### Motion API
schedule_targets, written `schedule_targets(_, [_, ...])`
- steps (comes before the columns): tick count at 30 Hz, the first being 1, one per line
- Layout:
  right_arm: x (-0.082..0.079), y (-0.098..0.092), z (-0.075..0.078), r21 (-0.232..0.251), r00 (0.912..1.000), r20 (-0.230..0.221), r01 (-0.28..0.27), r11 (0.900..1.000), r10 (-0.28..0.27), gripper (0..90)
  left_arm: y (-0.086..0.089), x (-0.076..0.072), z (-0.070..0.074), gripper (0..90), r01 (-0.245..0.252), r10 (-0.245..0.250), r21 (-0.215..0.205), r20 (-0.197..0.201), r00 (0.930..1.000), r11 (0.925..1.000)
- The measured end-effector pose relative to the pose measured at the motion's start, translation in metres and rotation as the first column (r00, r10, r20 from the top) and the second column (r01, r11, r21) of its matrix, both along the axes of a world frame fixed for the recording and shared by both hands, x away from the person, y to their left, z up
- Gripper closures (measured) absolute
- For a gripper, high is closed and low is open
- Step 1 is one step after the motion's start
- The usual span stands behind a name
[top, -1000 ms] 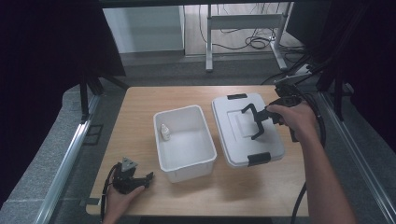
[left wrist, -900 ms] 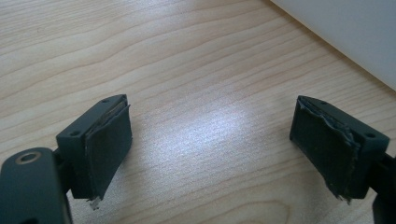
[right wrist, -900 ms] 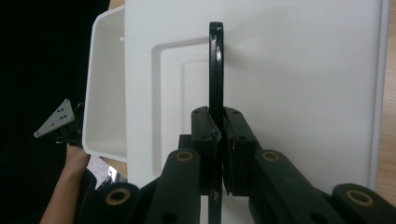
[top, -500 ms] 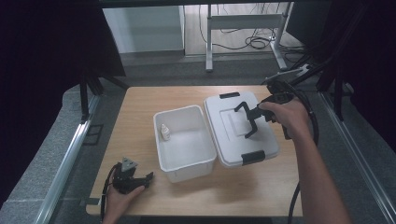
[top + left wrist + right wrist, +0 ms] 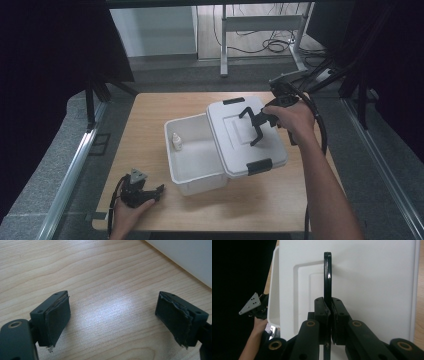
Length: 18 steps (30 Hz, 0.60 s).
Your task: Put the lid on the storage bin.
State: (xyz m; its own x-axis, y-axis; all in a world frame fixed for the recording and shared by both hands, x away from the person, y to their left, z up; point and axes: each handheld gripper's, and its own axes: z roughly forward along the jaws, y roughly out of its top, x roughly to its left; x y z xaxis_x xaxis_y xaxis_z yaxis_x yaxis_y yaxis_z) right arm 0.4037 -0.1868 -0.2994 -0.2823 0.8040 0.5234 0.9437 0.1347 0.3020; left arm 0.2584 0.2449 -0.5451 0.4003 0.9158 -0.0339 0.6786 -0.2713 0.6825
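right tongs (image 5: 256, 126): clamped on the black handle (image 5: 327, 275) of the white lid (image 5: 246, 135).
lid: hangs tilted below them, overlapping the white bin (image 5: 192, 162).
left tongs (image 5: 146, 192): jaws wide apart, holding nothing, resting low on the worktop (image 5: 100, 277), bin just beside.

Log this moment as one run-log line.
right tongs: shut on lid handle | lid: partly over box | left tongs: open, on table

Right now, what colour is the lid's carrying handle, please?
Black handle, clearest in the right gripper view.
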Motion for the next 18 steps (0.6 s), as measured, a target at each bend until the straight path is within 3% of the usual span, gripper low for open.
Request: schedule_targets(18, [0.006, 0.032, -0.001, 0.014, 0.9998, -0.008, -0.019, 1.0, 0.019, 84.9, 0.0, 0.0, 0.0, 12.6, 0.003, -0.003, 0.002, 0.001, 1.0, 1.0])
